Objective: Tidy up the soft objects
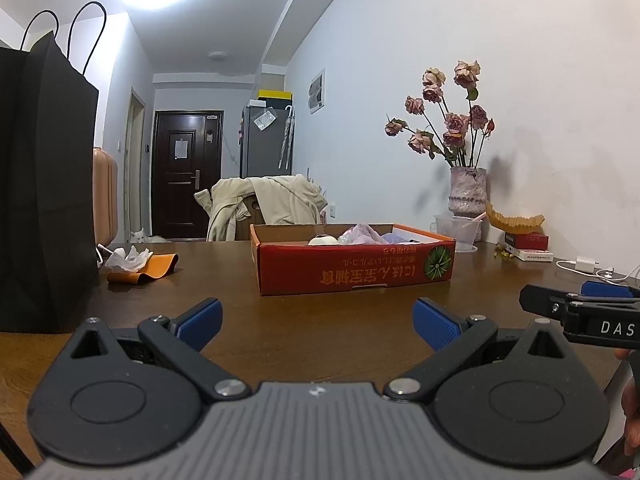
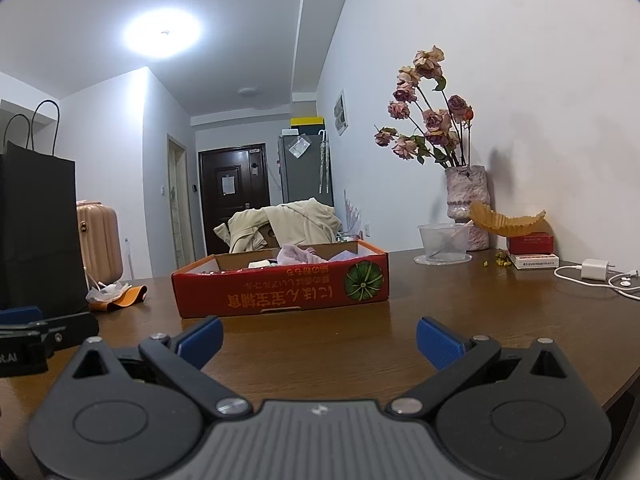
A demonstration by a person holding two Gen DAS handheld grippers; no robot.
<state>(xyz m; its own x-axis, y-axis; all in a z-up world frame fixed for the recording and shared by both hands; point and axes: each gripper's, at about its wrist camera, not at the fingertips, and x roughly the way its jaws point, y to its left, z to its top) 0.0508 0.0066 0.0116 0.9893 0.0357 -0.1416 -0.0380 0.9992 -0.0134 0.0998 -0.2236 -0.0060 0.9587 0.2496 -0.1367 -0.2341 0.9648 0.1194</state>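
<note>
Soft objects: pinkish cloth (image 2: 298, 255) already lies in the red cardboard box (image 1: 352, 270) mid-bench (image 2: 440, 320).
Claws: left claw (image 1: 318, 322) and right claw (image 2: 319, 338) apart, empty.
Progress: we judge sorting barely begun.

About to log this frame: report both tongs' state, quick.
Left tongs: open, holding nothing.
Right tongs: open, holding nothing.

Left gripper (image 1: 318, 322) jaws spread wide, empty, right gripper (image 2: 319, 340) likewise, side by side, level
</note>
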